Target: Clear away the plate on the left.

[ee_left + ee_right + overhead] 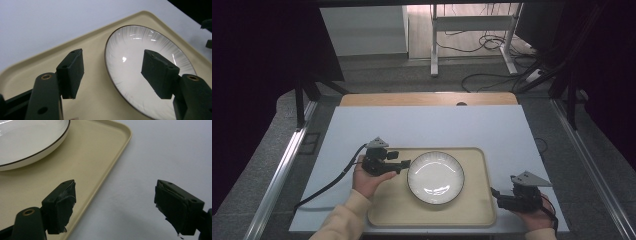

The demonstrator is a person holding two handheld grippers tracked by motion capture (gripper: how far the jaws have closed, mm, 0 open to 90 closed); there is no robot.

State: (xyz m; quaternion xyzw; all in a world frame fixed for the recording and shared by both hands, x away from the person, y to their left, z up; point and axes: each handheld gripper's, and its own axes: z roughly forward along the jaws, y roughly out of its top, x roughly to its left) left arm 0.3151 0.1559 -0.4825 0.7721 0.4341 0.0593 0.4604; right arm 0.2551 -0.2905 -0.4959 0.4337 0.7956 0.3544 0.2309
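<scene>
Left gripper nearest lens: black pads wide apart, nothing between, above plate's left rim. Right gripper also spread wide, empty, over white table just off tray's right edge. White ribbed plate, dark rim line, sits flat at middle of beige tray. No brand, label or writing readable anywhere. Cable trails from left gripper across table. Beyond table: metal stand legs, floor cables. Nothing blocks plate.
</scene>
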